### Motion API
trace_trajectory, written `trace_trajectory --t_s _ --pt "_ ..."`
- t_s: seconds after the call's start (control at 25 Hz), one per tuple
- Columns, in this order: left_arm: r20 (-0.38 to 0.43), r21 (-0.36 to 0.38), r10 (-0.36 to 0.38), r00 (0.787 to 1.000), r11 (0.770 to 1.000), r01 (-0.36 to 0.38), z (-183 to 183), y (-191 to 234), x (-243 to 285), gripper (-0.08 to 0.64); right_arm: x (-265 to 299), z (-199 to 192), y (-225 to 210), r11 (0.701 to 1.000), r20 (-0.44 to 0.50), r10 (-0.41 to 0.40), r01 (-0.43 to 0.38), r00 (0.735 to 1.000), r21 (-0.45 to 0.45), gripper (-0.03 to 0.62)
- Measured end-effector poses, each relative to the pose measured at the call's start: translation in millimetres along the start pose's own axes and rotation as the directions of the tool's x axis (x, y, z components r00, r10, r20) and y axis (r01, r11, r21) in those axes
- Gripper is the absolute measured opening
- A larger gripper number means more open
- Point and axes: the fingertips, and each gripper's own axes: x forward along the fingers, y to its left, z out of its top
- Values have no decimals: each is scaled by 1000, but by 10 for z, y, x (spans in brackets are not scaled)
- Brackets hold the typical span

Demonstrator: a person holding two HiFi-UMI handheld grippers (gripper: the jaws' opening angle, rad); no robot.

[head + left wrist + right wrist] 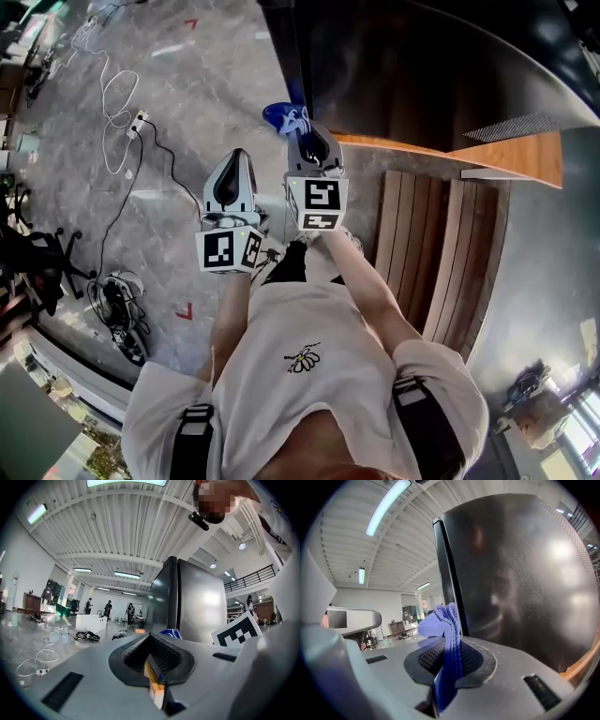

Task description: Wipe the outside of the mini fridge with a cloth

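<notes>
Cloth (437, 622) in right claw (315, 150) beside fridge (520, 573)

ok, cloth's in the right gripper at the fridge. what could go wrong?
1. Only a small wad of cloth sticks out past the right gripper, so its hard fingers may scrape the fridge.
2. Loose cables lie on the floor beside the person: a trip hazard when stepping round.
</notes>
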Motion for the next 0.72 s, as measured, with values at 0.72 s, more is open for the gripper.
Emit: trace_trajectory --t_s 0.72 --pt "-24 -16 -189 982 982 188 -94 -1084 399 5 -758 199 -1359 977 38 -213 213 976 -13 61"
